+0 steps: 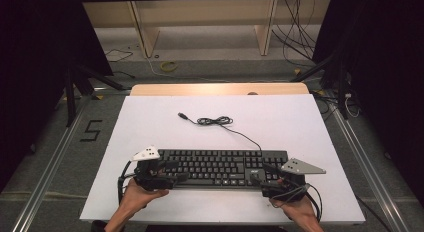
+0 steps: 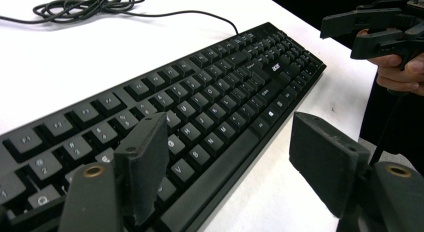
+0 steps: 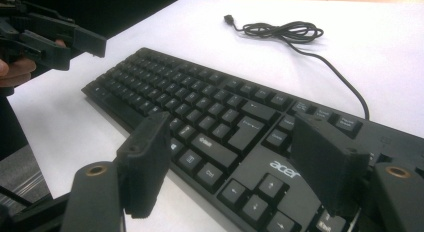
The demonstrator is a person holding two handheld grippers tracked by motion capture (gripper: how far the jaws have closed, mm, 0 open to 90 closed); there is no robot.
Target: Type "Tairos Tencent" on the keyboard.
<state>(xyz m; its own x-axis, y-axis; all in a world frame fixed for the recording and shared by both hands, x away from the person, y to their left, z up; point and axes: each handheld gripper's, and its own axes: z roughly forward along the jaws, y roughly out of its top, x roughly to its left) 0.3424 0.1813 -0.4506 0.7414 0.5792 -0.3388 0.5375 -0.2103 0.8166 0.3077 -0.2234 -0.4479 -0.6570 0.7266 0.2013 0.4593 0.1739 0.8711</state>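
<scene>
A black keyboard (image 1: 220,167) (image 2: 215,102) (image 3: 215,117) lies flat near the front of the white table top (image 1: 300,127). Its cable (image 1: 215,121) (image 3: 285,29) is coiled behind it, with the plug lying loose. My left gripper (image 1: 179,171) (image 2: 230,137) is at the keyboard's left end, open. One jaw stands over the keys and the other beyond the front edge, and neither pad presses. My right gripper (image 1: 259,174) (image 3: 232,137) is open at the right end, straddling the front edge by the arrow keys the same way. Each gripper view also shows the other hand's gripper farther off.
A wooden strip (image 1: 220,88) borders the table's back edge. Beyond it the floor holds loose cables (image 1: 295,37), a yellow ring (image 1: 169,66) and wooden frame legs (image 1: 145,32). Dark stands and curtains flank both sides. Metal rails (image 1: 50,162) run along the table.
</scene>
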